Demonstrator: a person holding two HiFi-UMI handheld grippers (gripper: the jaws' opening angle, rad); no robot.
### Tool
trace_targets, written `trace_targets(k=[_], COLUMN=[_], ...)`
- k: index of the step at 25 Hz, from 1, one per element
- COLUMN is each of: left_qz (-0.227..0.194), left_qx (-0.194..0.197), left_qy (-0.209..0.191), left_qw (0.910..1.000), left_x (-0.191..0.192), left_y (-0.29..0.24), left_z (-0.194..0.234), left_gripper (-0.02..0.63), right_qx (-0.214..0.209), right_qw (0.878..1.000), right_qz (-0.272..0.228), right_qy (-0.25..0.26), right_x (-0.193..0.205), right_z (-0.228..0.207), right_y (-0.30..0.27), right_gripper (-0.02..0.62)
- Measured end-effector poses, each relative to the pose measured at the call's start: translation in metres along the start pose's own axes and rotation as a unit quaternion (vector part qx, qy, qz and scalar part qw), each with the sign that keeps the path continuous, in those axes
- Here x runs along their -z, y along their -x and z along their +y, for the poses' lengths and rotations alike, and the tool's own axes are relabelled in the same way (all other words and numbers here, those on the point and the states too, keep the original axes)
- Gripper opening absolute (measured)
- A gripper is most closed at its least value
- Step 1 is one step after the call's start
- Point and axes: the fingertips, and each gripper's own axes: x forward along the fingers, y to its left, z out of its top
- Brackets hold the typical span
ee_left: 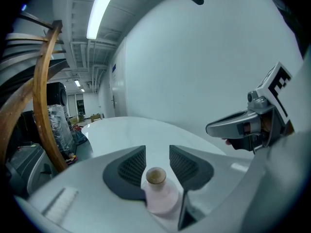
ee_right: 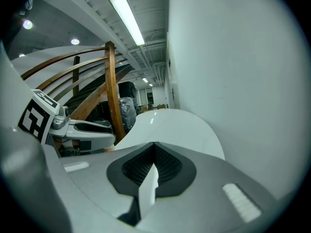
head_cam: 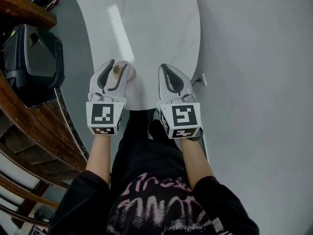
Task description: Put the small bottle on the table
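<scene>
Two grippers are in your hands. Your left gripper (ee_left: 157,152) has its jaws part open and closed onto the small bottle (ee_left: 159,197), with the pads pressing either side of its pale pink body below the neck. A brown, cork-like stopper (ee_left: 156,175) plugs the top. The body is opaque, so what is inside cannot be seen.

Your right gripper (ee_right: 154,145) has its jaws pressed together with nothing between them, and sits just beside the left. Both hang over the near end of the white table (head_cam: 146,28), the bottle toward its left edge. Whether its base touches the surface cannot be told.

The bottle looks light, rigid and smooth, so it is probably slippery and perhaps breakable. The widest part of the body seems the best place to grip, with the bottle upright. A curved wooden railing (head_cam: 29,131) runs beyond the table's left edge.
</scene>
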Motion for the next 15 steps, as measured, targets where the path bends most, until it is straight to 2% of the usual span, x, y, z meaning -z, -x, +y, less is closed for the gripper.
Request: trace_targets(k=[5,11,15], left_qz=[-0.008,-0.016,-0.022], left_qx=[-0.005,-0.013,-0.020], left_qy=[0.008,-0.004,-0.004], left_qw=[0.9999,0.9998,0.9995], left_x=[-0.010,-0.013,-0.022], left_y=[0.012,0.025,0.032], left_z=[-0.001,-0.005,-0.006], left_gripper=[0.135,0.111,0.073], right_qx=[-0.001,-0.005,-0.008], right_qw=[1.000,1.000,1.000], right_qz=[-0.011,-0.017,-0.021], right_qy=[0.007,0.013,0.020], right_x=[-0.013,-0.017,-0.023], right_z=[0.006,0.009,0.011], right_y=[0.008,0.018,0.024], right_gripper=[0.011,0.011,0.011])
